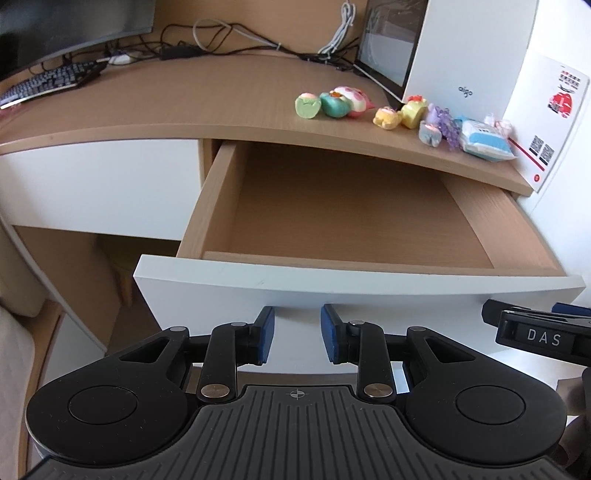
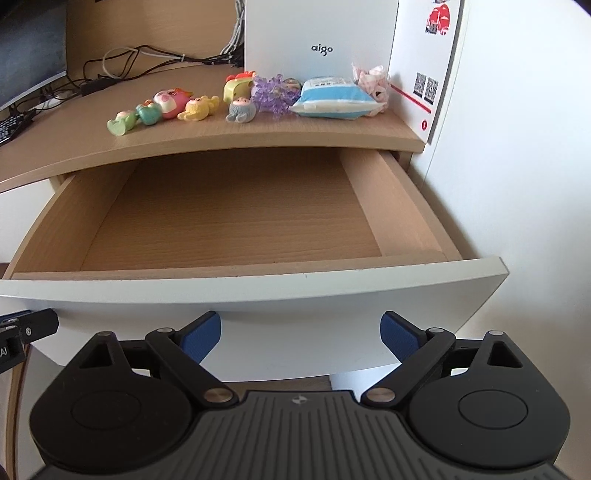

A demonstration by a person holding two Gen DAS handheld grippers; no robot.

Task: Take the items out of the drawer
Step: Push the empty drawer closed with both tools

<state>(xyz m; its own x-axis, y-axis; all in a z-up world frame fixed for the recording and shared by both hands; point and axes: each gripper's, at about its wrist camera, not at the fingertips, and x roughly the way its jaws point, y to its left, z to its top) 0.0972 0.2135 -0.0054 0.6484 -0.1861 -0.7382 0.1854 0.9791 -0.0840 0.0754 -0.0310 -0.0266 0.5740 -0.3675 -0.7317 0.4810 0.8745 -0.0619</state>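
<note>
Since the drawer [image 2: 229,221] shows bare (its toys [image 2: 166,105] line the desktop [image 2: 258,129]), I hold both grippers back. Left gripper [image 1: 297,334] narrowly parted, right gripper [image 2: 300,334] wide, neither holding anything.

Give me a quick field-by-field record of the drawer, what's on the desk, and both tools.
drawer: pulled open, nothing visible inside
desk top: row of small toy figures, blue-and-white packet
white box: upright behind the toys
left tool: open, holding nothing, in front of the drawer
right tool: wide open, holding nothing
</note>
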